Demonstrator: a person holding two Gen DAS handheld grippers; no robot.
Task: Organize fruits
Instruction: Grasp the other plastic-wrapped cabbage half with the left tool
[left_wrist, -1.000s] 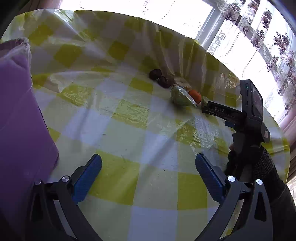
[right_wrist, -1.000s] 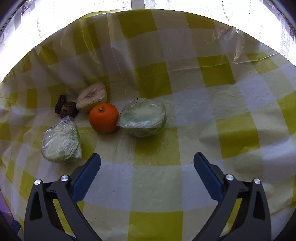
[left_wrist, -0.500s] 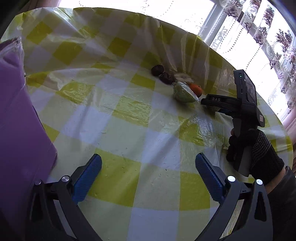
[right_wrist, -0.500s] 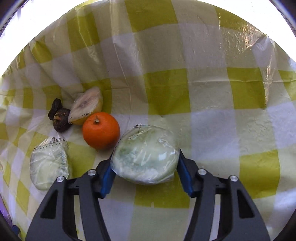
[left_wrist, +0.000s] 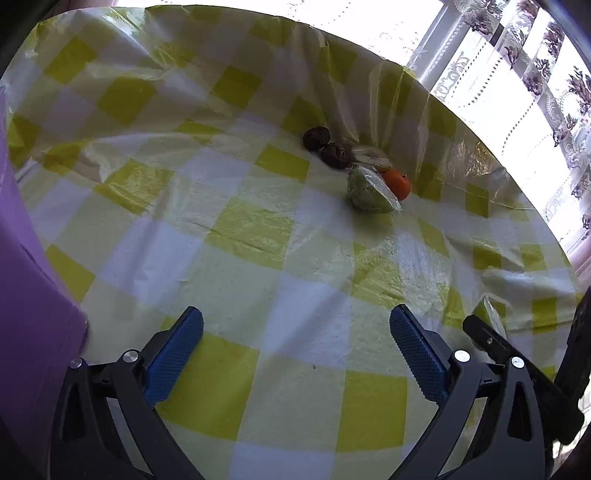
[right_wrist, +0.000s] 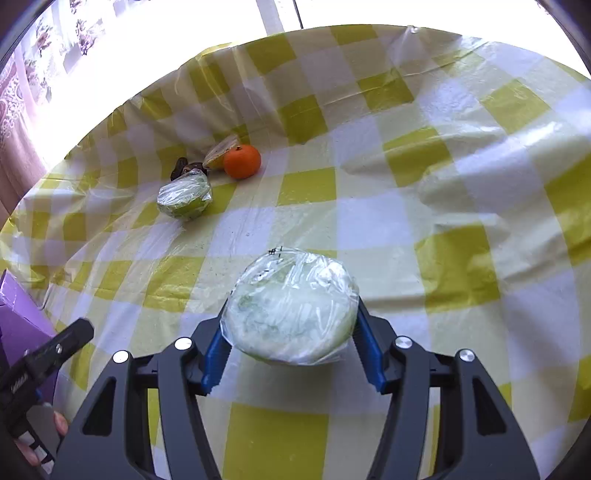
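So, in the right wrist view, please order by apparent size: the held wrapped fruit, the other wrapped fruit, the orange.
1. Held wrapped fruit, largest, though closest to the camera.
2. Other wrapped fruit.
3. Orange, smallest, but farthest.

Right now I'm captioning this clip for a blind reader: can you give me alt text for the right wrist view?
The right gripper grips a plastic-wrapped green fruit half between its blue fingers above a yellow-and-white checked tablecloth. Further back lie another wrapped half, an orange, a cut pale fruit and dark fruits.
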